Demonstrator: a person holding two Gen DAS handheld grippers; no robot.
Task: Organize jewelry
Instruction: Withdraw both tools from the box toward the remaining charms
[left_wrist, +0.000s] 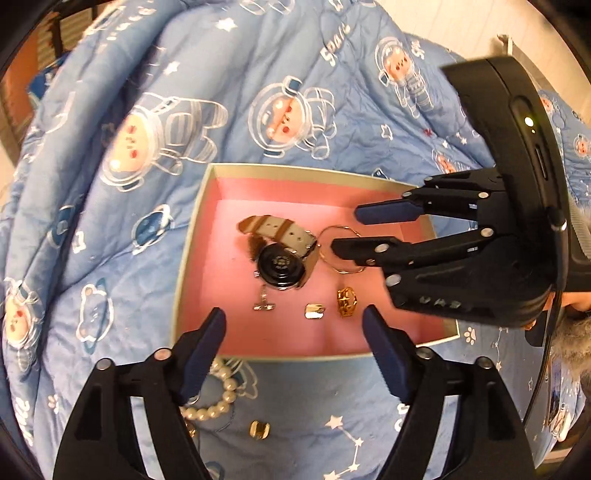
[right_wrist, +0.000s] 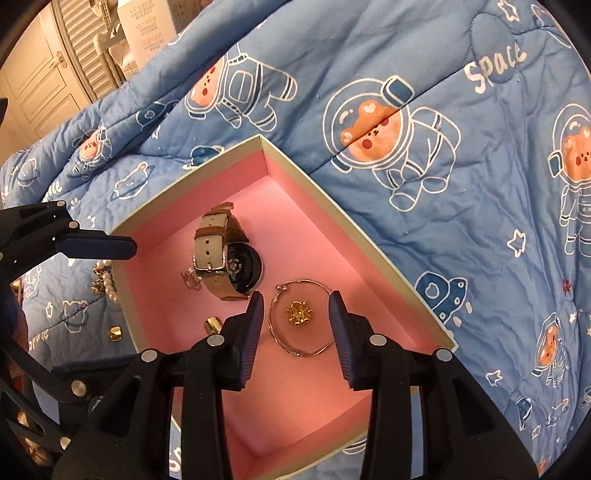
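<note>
The pink-lined box (right_wrist: 369, 236) on the bed's blue quilt (right_wrist: 443, 206), printed with "Space", already holds a smartwatch (right_wrist: 236, 264) with a soft leather strap, a thin wire bangle (right_wrist: 301, 319) and small gold charms, while a pearl bracelet (left_wrist: 218, 398) and a gold clip (left_wrist: 259, 429) lie outside just beside its near wall. Both the left gripper (left_wrist: 293, 332) and right gripper (right_wrist: 295, 325) hang over the box with fingers spread, empty. The pearls look light, limp and slippery, so I would pinch across the strand; the bangle looks springy, best taken by its rim.
</note>
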